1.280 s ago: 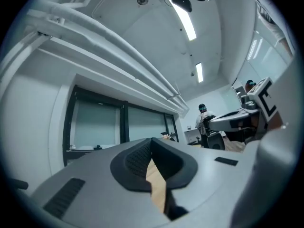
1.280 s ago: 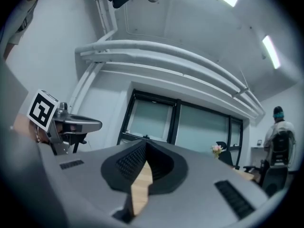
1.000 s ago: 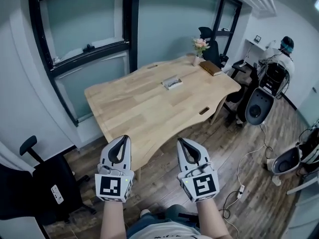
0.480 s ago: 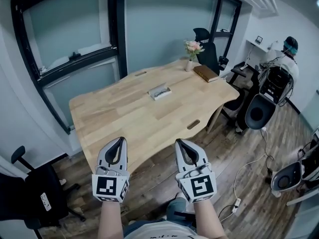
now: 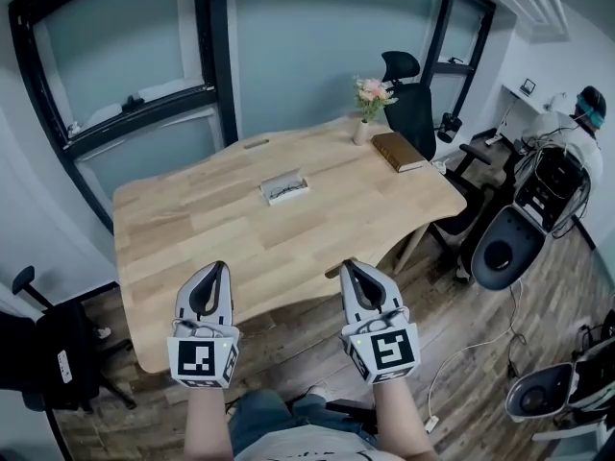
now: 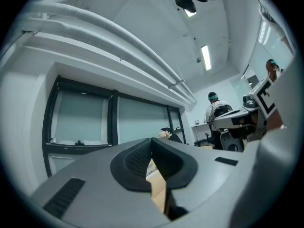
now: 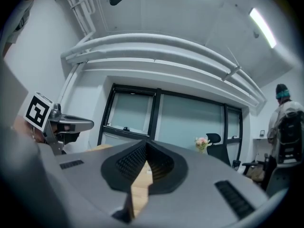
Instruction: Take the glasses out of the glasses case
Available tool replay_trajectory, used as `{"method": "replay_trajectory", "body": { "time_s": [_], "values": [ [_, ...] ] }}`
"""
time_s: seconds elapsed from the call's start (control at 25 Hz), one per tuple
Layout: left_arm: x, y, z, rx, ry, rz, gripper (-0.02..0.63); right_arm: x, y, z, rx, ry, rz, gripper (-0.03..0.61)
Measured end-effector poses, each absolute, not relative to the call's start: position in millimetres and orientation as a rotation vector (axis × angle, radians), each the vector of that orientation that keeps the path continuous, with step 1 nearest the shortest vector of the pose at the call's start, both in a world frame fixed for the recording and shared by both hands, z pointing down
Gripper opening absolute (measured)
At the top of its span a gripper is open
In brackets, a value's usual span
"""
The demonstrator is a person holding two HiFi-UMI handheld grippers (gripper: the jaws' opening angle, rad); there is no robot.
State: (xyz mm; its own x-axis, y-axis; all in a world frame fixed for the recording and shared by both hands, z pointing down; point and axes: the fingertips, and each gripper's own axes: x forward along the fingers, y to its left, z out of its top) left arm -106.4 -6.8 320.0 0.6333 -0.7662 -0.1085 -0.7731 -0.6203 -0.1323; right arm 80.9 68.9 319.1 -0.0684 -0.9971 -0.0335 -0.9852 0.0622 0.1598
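A small light-coloured glasses case (image 5: pixel 284 188) lies in the middle of the wooden table (image 5: pixel 192 229), its top open with dark glasses showing inside. My left gripper (image 5: pixel 220 267) and right gripper (image 5: pixel 348 266) are held side by side at the table's near edge, well short of the case. Both point toward it and both are shut on nothing. In the left gripper view the jaws of my left gripper (image 6: pixel 151 140) meet at the tip, and the right gripper view shows my right gripper (image 7: pixel 146 142) the same way. From those two views the case is hidden.
A vase of flowers (image 5: pixel 365 104) and a brown book (image 5: pixel 399 151) sit at the table's far right. A black office chair (image 5: pixel 411 104) stands behind them, another chair (image 5: pixel 43 349) at the near left. A person (image 5: pixel 577 118) and round machines (image 5: pixel 504 243) are at the right.
The table has come nearer and shifted left in view. Both grippers, still shut, went from over the floor to the table's near edge.
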Motion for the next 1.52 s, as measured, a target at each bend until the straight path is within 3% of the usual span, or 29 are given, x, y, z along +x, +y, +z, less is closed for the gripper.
{"method": "replay_trajectory", "body": {
  "time_s": [0.64, 1.04, 1.08, 1.16, 1.52],
  "values": [
    [-16, -142, 360, -2.714, 1.375, -0.043, 0.015, 162, -81, 353, 1.924, -2.285, -0.133, 0.011],
    [-14, -252, 392, -2.731, 1.502, -0.071, 0.015, 177, -208, 381, 1.806, -2.318, -0.034, 0.012],
    [-12, -258, 393, -2.735, 1.499, -0.074, 0.015, 178, -214, 384, 1.796, -2.330, -0.010, 0.020],
    [-5, -268, 395, -2.741, 1.487, -0.084, 0.015, 180, -225, 389, 1.766, -2.356, 0.024, 0.229],
    [11, -289, 412, -2.724, 1.546, -0.168, 0.015, 183, -268, 416, 1.518, -2.356, -0.013, 0.253]
  ]
}}
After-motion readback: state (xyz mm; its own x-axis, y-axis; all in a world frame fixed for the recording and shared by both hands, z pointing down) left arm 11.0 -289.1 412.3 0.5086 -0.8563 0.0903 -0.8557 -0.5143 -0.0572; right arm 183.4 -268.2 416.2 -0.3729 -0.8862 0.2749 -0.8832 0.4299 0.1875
